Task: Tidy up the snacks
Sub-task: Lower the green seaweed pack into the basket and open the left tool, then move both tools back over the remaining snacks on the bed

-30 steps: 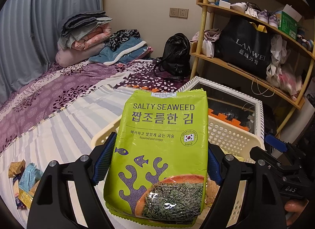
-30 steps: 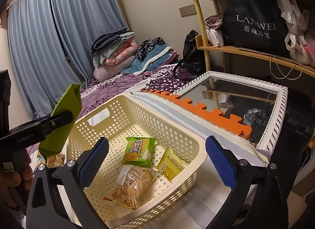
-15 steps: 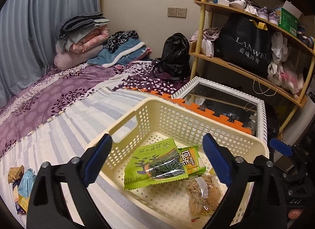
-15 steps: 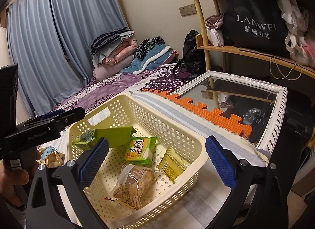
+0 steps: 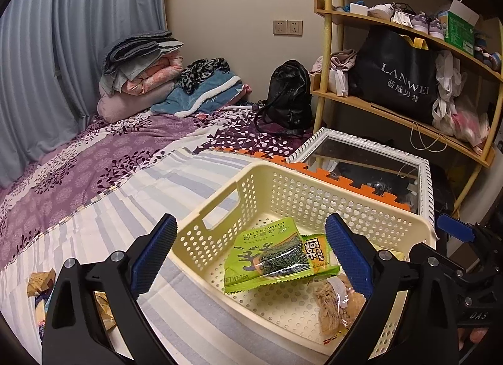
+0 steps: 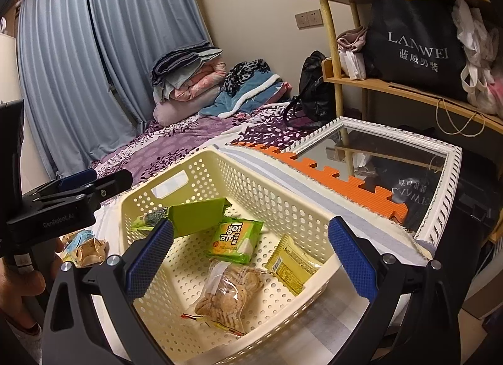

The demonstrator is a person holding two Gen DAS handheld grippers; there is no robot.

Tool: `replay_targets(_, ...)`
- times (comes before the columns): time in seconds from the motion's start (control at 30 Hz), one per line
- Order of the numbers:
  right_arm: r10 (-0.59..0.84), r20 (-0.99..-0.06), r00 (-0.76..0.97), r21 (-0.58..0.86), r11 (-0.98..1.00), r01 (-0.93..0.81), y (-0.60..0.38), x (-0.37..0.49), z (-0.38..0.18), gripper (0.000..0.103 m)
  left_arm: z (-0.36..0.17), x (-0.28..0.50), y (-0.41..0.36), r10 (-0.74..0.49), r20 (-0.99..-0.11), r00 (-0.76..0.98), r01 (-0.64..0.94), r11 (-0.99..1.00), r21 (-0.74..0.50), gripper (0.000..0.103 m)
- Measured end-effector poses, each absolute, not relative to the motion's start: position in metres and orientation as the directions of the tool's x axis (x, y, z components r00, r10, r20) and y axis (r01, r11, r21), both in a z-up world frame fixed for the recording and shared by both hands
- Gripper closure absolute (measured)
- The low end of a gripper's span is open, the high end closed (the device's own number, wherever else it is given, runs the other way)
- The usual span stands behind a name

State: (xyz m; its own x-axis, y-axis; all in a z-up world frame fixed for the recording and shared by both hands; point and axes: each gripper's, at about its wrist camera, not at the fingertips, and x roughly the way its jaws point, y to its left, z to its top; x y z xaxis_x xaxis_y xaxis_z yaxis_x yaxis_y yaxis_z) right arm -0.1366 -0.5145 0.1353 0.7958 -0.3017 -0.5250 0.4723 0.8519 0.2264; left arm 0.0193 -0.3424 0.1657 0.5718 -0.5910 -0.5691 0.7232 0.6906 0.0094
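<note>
Seaweed pack (image 5: 270, 255) sits in the basket (image 5: 314, 189), both your grippers gaping empty; swing left gripper (image 5: 251, 258) to loose snacks (image 5: 37, 283) on the bed.

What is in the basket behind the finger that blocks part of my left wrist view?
Observer: A yellow packet lies there, propped against the wall of the basket on the mirror side.
Operator: Is the cracker bag fully inside?
Observer: Yes. In the right wrist view the whole cracker bag lies on the basket floor, next to the yellow packet.
Operator: Is the other gripper free?
Observer: The right gripper is open above the basket, with nothing between its fingers.
</note>
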Motion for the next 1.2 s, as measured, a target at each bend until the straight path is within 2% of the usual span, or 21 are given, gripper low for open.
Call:
replay_targets(0.13,-0.303,-0.520,0.799,0.223,0.854,0.470,-0.510,-0.138,0.140,0.005,0.169,0.018,-0.337,-0.581,-0.565,0.586,0.711,0.703,0.014,0.003)
replay_targets(0.6,-0.282,-0.510,0.812,0.192,0.883,0.428,-0.482,-0.131,0.153,0.005,0.181,0.012,-0.300,-0.520,-0.523,0.675,0.645,0.761,0.076,0.003)
replay_targets(1.2,-0.179,-0.537,0.824,0.140,0.945,0.297,-0.409,-0.103,0.154,0.005,0.178,0.019,-0.220,-0.431,-0.512,0.743,0.533,0.844,0.063,0.003)
